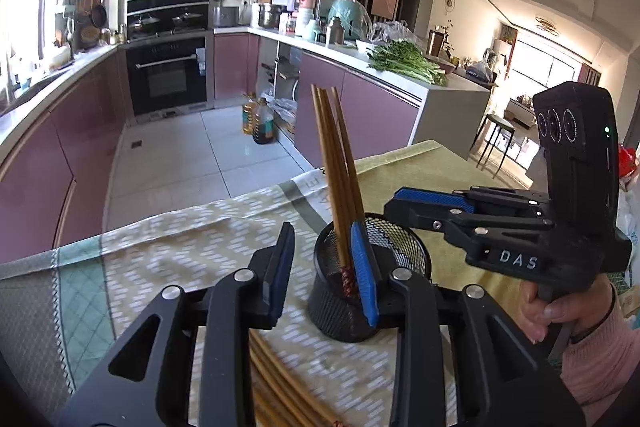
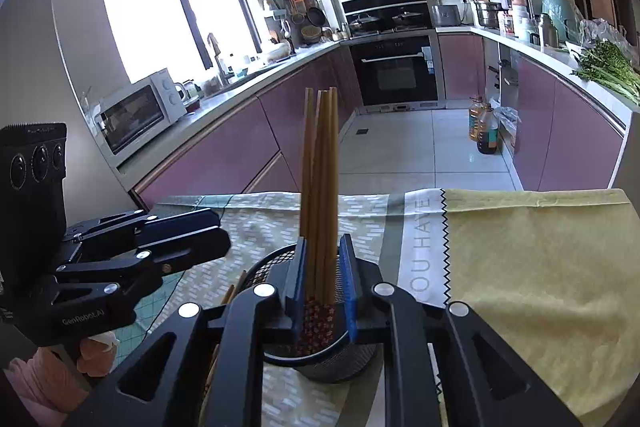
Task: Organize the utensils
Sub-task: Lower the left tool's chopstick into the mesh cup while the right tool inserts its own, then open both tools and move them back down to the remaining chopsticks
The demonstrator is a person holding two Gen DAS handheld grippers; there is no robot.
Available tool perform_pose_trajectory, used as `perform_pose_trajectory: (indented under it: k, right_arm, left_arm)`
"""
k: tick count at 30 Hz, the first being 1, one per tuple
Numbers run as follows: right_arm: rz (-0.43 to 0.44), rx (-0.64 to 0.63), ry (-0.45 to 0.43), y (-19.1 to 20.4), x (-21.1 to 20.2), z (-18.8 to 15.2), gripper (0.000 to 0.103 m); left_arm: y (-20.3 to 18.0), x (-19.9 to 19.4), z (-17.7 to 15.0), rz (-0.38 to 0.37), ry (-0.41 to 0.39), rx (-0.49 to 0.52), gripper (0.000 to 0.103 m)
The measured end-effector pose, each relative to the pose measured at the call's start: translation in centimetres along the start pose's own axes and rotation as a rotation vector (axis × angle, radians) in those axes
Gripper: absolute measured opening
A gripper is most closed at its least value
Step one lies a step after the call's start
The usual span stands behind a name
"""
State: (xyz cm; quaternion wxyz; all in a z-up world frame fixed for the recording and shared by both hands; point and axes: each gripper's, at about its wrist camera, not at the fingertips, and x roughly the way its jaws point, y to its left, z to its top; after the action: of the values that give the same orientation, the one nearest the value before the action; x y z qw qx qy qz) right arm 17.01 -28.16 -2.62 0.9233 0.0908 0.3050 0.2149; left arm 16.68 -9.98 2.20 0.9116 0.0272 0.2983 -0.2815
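Landmark: black mesh cup (image 1: 372, 279) stands upright on the bench (image 1: 436, 179), which is covered by a patterned cloth (image 1: 192, 255) and a yellow-green cloth (image 2: 540, 267).
Chopsticks in cup: four brown chopsticks (image 2: 320, 187) counted in the right wrist view; the left wrist view shows at least three. Their long axis is near vertical, plain ends up, red patterned ends down inside the cup; from the left wrist view they lean slightly left.
Loose chopsticks: a bundle of loose chopsticks (image 1: 276, 387) lies flat on the cloth just beside the cup, on the near left side; too blurred to count.
Right hand-held gripper (image 2: 322, 279): jaws slightly parted around the bundle in the cup; the chopsticks stand between the blue pads, and I cannot tell whether the pads still press them.
Left hand-held gripper (image 1: 325, 267): jaws spread, nothing between them; its right finger overlaps the cup rim in this view, while its left finger is clear of the cup.
Hands: one hand (image 1: 560, 311) in a pink sleeve grips the right handle.
Writing: "DAS" on the right gripper body, "GenRobot.AI" on the left one, "OU HAVE" printed on the cloth band right of the cup.
Oil bottles (image 2: 484, 127): two on the floor, well beyond the cup.
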Motion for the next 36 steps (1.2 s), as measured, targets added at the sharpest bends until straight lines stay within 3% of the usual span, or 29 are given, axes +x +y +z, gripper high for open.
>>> perform_pose_trajectory:
  k: [4, 6, 11, 17, 21, 36]
  right_arm:
    - [0.062, -0.054, -0.034, 2.0, -2.0, -0.9, 0.034]
    - [0.098, -0.092, -0.035, 3.3, -2.7, -1.6, 0.036]
    - [0.171, -0.162, 0.044, 6.4, -1.8, -4.5, 0.04]
    - [0.18, -0.13, 0.183, 7.4, 1.9, -7.4, 0.04]
    - [0.179, -0.097, 0.256, 7.5, 3.9, -8.7, 0.039]
    - [0.115, -0.1, 0.317, 8.0, 5.3, -10.2, 0.035]
  left_arm:
    - [0.9, -3.5, -2.0, 0.036, -0.042, -0.002, 0.041]
    - [1.6, -4.9, -3.4, 0.071, -0.045, -0.004, 0.042]
    - [3.7, -5.4, -7.3, 0.125, 0.038, -0.046, 0.042]
    - [5.3, -3.6, -11.6, 0.135, 0.162, -0.113, 0.041]
    - [5.8, -2.9, -13.3, 0.135, 0.2, -0.128, 0.041]
    - [4.8, -0.7, -14.2, 0.136, 0.267, -0.138, 0.041]
